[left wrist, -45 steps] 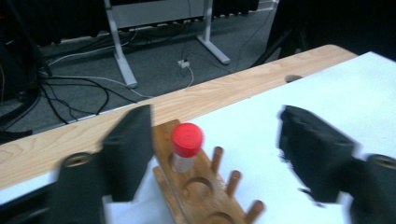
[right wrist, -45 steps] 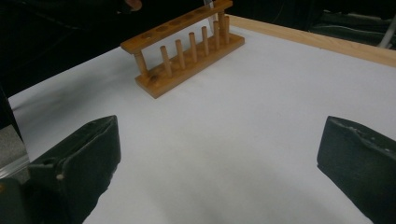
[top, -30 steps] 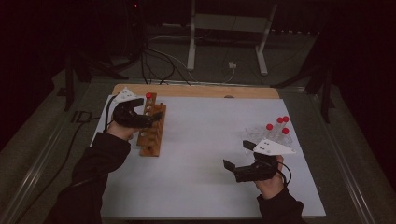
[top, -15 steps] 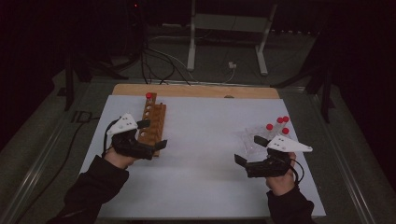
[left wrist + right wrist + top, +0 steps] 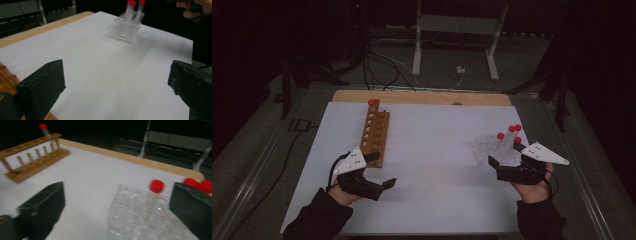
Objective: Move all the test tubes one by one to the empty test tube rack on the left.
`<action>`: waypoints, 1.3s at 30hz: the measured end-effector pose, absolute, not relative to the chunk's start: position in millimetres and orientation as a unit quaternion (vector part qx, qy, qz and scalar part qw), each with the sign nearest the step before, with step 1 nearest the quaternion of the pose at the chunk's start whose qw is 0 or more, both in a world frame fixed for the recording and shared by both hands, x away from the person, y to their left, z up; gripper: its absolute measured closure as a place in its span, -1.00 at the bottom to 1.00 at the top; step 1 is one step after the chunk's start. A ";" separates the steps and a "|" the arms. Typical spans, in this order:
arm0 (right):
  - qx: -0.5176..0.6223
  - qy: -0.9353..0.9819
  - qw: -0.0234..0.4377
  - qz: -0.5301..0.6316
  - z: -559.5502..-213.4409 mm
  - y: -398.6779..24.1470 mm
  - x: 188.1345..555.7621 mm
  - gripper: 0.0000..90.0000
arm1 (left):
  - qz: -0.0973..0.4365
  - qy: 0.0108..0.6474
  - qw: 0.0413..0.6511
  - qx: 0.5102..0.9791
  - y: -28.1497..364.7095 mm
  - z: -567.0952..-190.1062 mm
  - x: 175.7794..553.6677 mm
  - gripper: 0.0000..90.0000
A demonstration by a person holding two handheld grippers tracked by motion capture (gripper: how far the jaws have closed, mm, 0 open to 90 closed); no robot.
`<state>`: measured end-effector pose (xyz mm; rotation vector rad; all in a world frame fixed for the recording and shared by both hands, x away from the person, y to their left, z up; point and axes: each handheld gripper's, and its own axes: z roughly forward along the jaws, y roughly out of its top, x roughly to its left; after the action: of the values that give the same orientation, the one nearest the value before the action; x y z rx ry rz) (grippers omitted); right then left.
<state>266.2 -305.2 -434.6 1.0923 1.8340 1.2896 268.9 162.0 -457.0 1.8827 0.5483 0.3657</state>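
Note:
A wooden tube rack (image 5: 377, 132) lies left of centre on the white sheet, with one red-capped tube (image 5: 371, 103) upright at its far end. A clear plastic rack (image 5: 492, 150) at the right holds three red-capped tubes (image 5: 500, 135). My left gripper (image 5: 384, 170) is open and empty, just off the wooden rack's near end. My right gripper (image 5: 504, 154) is open at the clear rack's near side. In the right gripper view the open gripper (image 5: 117, 200) frames the clear rack (image 5: 140, 220), and one capped tube (image 5: 156, 186) stands between the jaws, farther on. The left gripper (image 5: 117, 75) holds nothing.
The white sheet (image 5: 437, 175) covers a wooden tabletop whose bare strip (image 5: 422, 96) shows at the far edge. Cables and a metal stand (image 5: 452, 30) lie beyond the table. In the left gripper view the clear rack (image 5: 127, 30) stands far off, by the person's other hand (image 5: 195, 8).
My left gripper has drawn back from the wooden rack's far part to its near end. My right gripper has moved right and forward, up to the clear rack.

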 end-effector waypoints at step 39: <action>0.537 0.664 0.339 0.394 -485.8 -357.2 322.2 0.48 | 0.141 0.234 0.539 0.797 162.7 -467.5 269.5 -0.96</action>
<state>322.2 -357.2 -485.8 1.3994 1.7283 1.0271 269.5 162.7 -467.5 1.8957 0.5559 0.3357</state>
